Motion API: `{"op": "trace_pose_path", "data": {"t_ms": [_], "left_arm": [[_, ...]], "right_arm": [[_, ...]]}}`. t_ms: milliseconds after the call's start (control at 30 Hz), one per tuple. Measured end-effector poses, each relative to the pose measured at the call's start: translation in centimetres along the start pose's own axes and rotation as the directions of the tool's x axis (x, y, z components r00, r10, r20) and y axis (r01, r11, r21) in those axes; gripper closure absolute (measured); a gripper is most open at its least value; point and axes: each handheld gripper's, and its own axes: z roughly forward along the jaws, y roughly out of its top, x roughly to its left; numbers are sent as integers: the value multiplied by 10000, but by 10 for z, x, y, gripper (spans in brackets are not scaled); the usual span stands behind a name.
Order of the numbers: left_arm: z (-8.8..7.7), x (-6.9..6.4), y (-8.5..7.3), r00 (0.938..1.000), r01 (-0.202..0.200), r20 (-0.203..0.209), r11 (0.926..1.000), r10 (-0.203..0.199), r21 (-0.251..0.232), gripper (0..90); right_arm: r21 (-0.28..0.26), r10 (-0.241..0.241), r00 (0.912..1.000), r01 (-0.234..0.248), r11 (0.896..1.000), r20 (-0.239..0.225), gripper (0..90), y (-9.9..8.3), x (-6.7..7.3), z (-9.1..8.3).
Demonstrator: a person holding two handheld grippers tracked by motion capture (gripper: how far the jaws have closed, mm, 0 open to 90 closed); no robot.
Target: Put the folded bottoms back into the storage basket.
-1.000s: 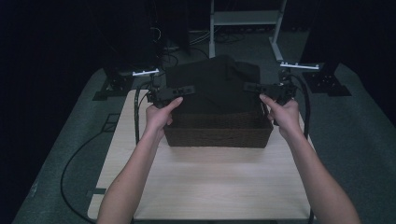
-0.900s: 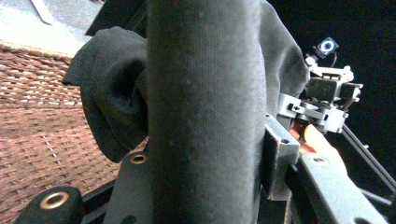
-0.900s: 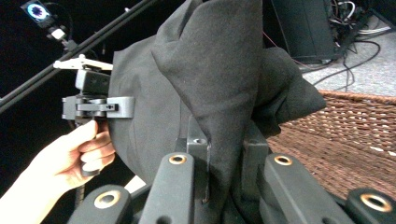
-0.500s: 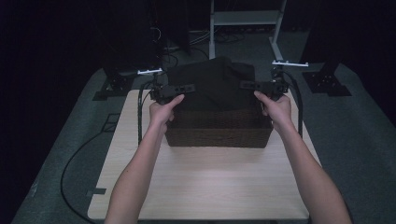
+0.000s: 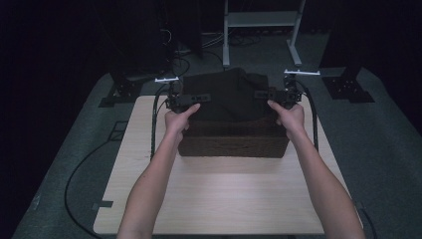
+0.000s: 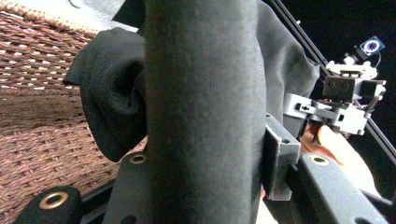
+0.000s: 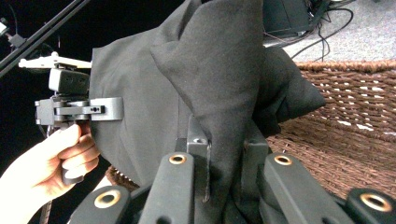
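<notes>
A dark grey cloth (image 5: 226, 94) hangs stretched between my two grippers above a brown wicker basket (image 5: 234, 142), its lower part sagging into the basket. My left gripper (image 5: 201, 98) is shut on the cloth's left edge and my right gripper (image 5: 259, 93) on its right edge. In the left gripper view the cloth (image 6: 205, 116) runs as a thick fold between the jaws, with the basket's weave (image 6: 42, 135) behind. In the right gripper view the cloth (image 7: 210, 70) is bunched and pinched in the gripper (image 7: 219, 154), beside the basket rim (image 7: 355, 107).
The basket stands at the far half of a light wooden table (image 5: 224, 194). Cables (image 5: 154, 129) trail down from both grippers beside the basket. Dark stands and a white frame (image 5: 261, 20) are on the floor beyond the table.
Both hands have moved toward the far side and down with the cloth. The cloth has sunk toward the basket, and more of the basket's front wall shows.
</notes>
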Motion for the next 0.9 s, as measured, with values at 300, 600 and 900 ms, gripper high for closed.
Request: {"op": "trace_pose_path", "data": {"t_ms": [300,600,900], "left_arm": [[10,9,-4,9996,78,-276,9994,-69,334,563],[17,14,-6,9983,240,-549,9982,-210,552,563],[19,22,-7,9967,393,-736,9969,-343,675,562]], "right_arm": [[300,176,9994,-185,9994,288,786,-6,-12,8],[523,239,9981,-269,9983,570,786,-10,-20,13],[666,354,9971,-399,9970,667,786,-13,-24,21]]}}
